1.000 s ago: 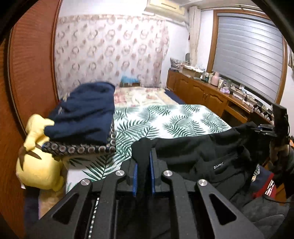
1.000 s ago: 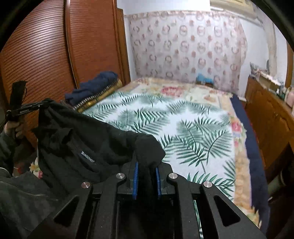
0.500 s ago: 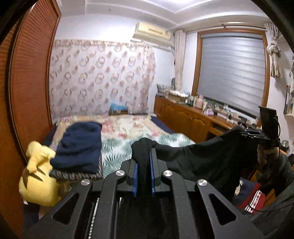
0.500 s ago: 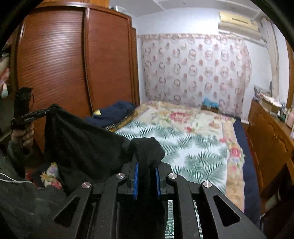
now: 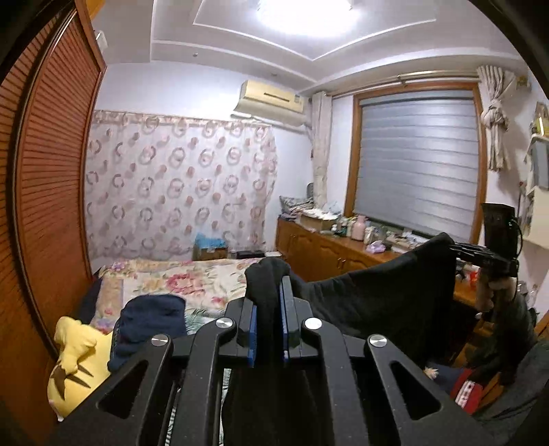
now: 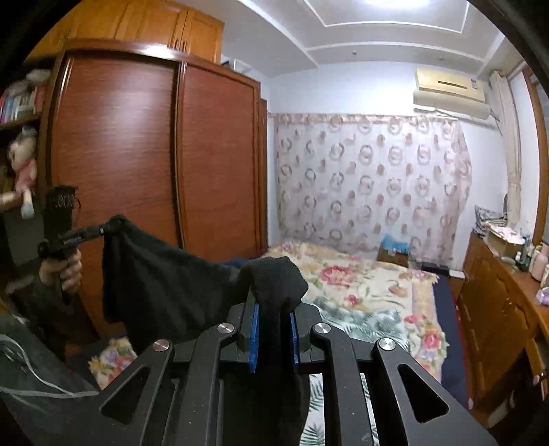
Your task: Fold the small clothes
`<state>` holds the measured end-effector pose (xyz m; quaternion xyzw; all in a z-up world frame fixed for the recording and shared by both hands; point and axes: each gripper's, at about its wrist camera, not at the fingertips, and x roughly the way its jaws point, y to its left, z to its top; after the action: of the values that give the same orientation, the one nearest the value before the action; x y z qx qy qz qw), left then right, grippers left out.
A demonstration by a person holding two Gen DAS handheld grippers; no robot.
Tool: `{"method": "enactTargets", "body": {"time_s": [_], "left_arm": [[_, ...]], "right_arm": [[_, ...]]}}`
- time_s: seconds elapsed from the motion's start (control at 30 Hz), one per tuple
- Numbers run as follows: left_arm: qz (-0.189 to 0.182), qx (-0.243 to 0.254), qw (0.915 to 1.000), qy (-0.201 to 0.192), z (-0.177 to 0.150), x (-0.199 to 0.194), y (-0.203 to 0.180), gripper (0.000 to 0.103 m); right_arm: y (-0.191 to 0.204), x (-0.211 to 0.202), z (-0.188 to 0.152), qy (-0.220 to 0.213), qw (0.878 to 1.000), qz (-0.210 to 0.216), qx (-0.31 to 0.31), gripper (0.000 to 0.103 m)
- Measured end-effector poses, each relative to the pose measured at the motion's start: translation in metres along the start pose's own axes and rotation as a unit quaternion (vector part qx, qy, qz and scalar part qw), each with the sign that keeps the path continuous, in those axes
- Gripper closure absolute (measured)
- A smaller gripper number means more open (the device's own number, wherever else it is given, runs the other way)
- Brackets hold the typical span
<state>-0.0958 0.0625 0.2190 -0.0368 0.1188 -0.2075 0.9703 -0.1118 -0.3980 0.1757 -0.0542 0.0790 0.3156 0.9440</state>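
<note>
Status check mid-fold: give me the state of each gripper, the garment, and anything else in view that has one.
Left gripper: shut on the black garment.
Right gripper: shut on the black garment.
Black fabric garment: held up in the air, stretched between both grippers, not folded.
Dark navy clothes: folded, piled on the bed.
Grey window blind: lowered.
Wooden wardrobe doors: closed.
Ceiling light: on.
</note>
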Motion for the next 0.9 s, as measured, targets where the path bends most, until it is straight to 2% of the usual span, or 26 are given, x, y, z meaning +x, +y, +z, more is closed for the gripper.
{"method": "enactTargets", "body": {"time_s": [0.23, 0.43, 0.67, 0.9], "left_arm": [[0.01, 0.04, 0.9984, -0.038, 0.06, -0.027, -0.018, 0.092], [0.029, 0.085, 0.9935, -0.07, 0.096, -0.034, -0.035, 0.092], [0.025, 0.078, 0.9954, -0.05, 0.091, 0.001, -0.025, 0.092], [0.035, 0.068, 0.9971, -0.001, 0.072, 0.055, -0.017, 0.092]], "right_arm": [[-0.001, -0.035, 0.025, -0.046, 0.999, -0.019, -0.012, 0.089], [0.012, -0.044, 0.043, -0.076, 0.994, -0.064, -0.052, 0.089], [0.038, -0.032, 0.022, -0.049, 0.993, -0.092, -0.054, 0.089], [0.023, -0.005, 0.005, -0.006, 0.994, -0.105, -0.029, 0.089]]}}
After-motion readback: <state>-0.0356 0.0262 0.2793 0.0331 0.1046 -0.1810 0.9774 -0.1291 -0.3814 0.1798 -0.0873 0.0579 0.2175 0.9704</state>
